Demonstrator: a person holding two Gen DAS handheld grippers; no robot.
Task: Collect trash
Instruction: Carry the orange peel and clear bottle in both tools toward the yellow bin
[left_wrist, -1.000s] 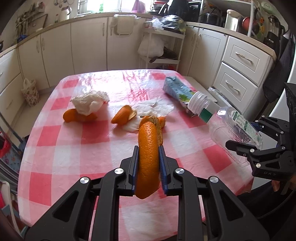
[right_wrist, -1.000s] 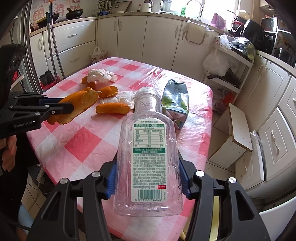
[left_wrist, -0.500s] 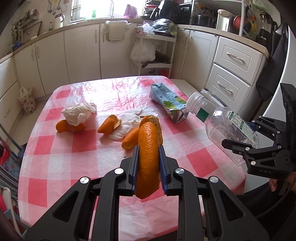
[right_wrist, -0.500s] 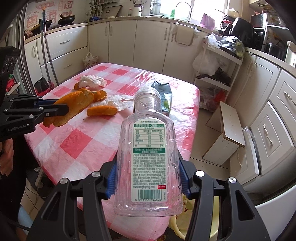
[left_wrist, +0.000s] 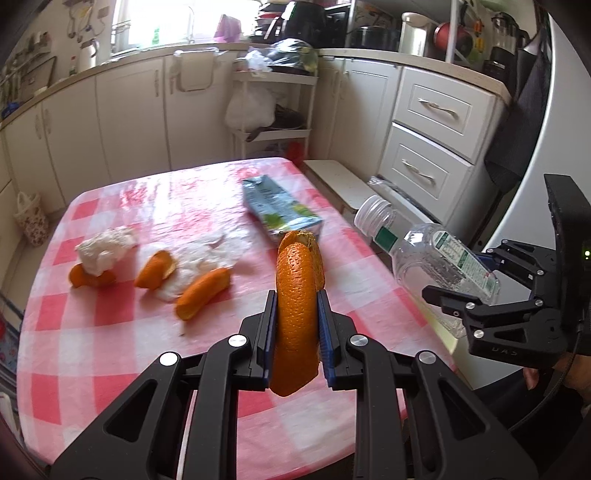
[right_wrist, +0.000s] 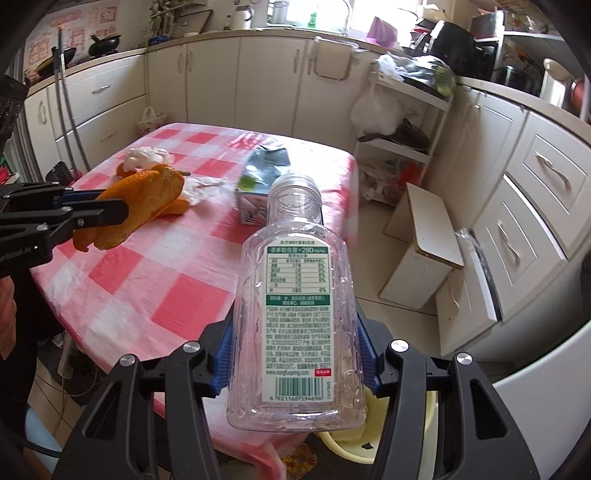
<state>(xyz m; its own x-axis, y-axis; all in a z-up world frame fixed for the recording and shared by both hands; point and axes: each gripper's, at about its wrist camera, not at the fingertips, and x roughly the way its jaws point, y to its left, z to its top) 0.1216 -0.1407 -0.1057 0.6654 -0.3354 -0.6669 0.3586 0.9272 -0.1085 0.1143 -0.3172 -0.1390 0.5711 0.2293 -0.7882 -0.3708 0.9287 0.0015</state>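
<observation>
My left gripper (left_wrist: 295, 314) is shut on a long orange peel (left_wrist: 297, 295) and holds it above the near part of the pink checked table (left_wrist: 110, 350). It also shows in the right wrist view (right_wrist: 92, 216) with the peel (right_wrist: 144, 199). My right gripper (right_wrist: 295, 354) is shut on an empty clear plastic bottle (right_wrist: 299, 314), held off the table's right edge; the bottle shows in the left wrist view (left_wrist: 436, 258). A crushed blue-green carton (left_wrist: 277, 210), more orange peels (left_wrist: 201, 291) and crumpled white tissue (left_wrist: 105, 249) lie on the table.
A yellow bin (right_wrist: 369, 439) sits on the floor below the bottle, mostly hidden. A white step stool (right_wrist: 424, 243) stands on the floor right of the table. Kitchen cabinets (left_wrist: 432, 147) and a shelf rack (left_wrist: 273, 103) line the back and right.
Both grippers have pulled back from the table with their loads and swung right. The table looks farther off. The bin has come into the right wrist view.
</observation>
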